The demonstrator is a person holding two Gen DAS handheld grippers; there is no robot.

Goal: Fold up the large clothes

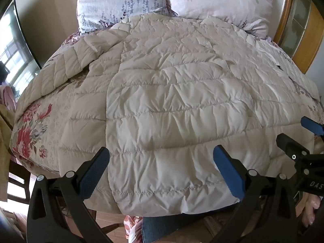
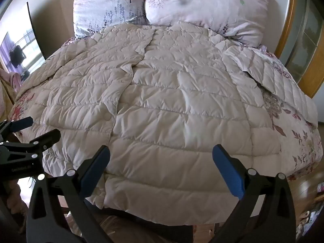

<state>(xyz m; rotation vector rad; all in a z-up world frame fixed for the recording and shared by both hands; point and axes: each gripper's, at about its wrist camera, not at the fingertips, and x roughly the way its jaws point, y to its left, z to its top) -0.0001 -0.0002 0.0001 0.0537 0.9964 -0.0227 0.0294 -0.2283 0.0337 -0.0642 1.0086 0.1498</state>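
A large cream quilted down coat [image 1: 172,105] lies spread flat over the bed, front side up, its hem hanging over the near edge; it also fills the right wrist view [image 2: 172,105]. One sleeve [image 1: 66,64] stretches out to the left, the other sleeve [image 2: 269,75] to the right. My left gripper [image 1: 162,162] is open and empty, above the hem. My right gripper [image 2: 161,162] is open and empty, above the hem further right. Each gripper shows at the edge of the other's view: the right one [image 1: 297,135], the left one [image 2: 34,129].
A floral bedspread [image 1: 30,129] covers the bed under the coat. Two pale printed pillows [image 1: 121,2] [image 2: 206,4] lean at the head. A wooden headboard frame [image 1: 303,40] stands at the right, a window [image 1: 12,56] at the left. Wooden floor and the person's legs [image 1: 162,228] are below.
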